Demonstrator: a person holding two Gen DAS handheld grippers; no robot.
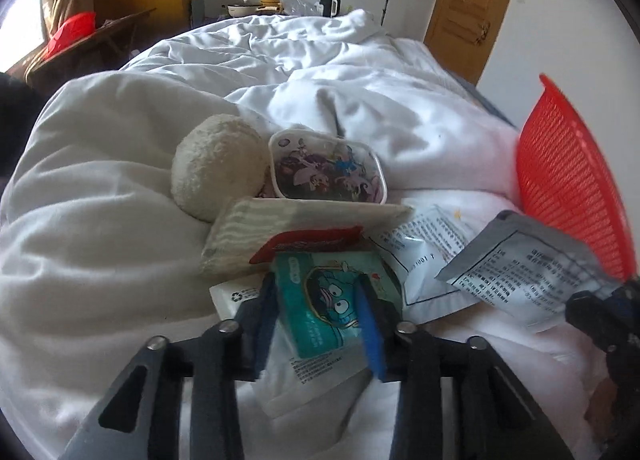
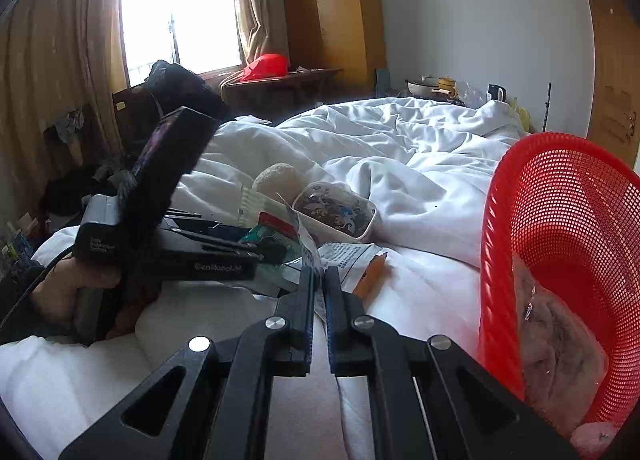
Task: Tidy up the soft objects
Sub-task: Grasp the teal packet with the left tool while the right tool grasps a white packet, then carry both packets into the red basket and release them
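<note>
The left gripper (image 1: 316,300) reached low over the bed (image 1: 120,219), clenched on a teal cartoon packet (image 1: 320,312) in the pile. The right gripper (image 2: 319,280) pinched a printed sachet (image 1: 520,268) beside the tilted red basket (image 2: 560,219).

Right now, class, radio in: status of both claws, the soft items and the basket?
Left claw shut on teal packet. Right claw shut on silver sachet. Red basket tipped on its side, right. Plush ball, cartoon pouch loose on duvet.
</note>
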